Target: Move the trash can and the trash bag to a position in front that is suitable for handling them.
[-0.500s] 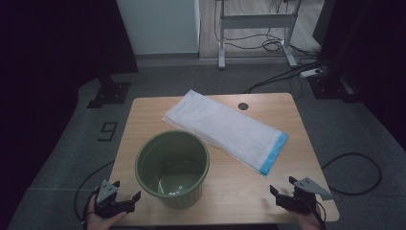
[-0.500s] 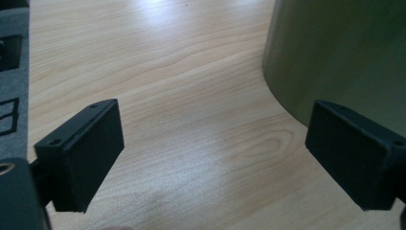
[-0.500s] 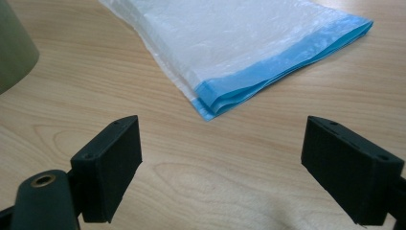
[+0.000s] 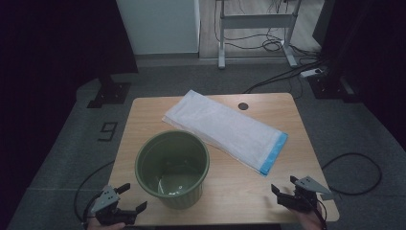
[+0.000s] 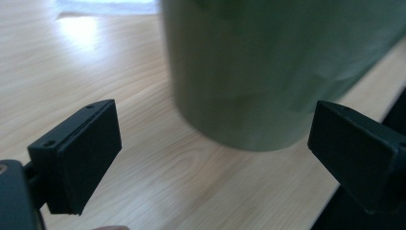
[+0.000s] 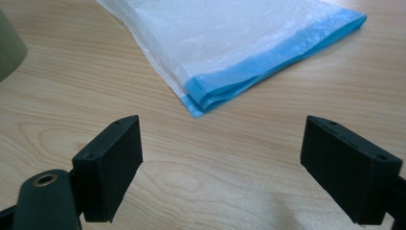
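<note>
Two grippers sit at the near edge of the light wooden table, and I find both with jaws spread wide and nothing between them. My left gripper hovers at the near left corner, just beside the round olive-green plastic bin; in the left gripper view the bin's ribbed wall stands close ahead of the open jaws, apart from both pads. The bin stands upright on the near left half of the table, mouth open. My right gripper rests low at the near right corner, jaws released, aimed toward the folded white plastic bag with a blue edge band. That bag lies flat and diagonal across the table's middle, its blue end nearest the right gripper but clear of it, its near long side passing just behind the bin.
</note>
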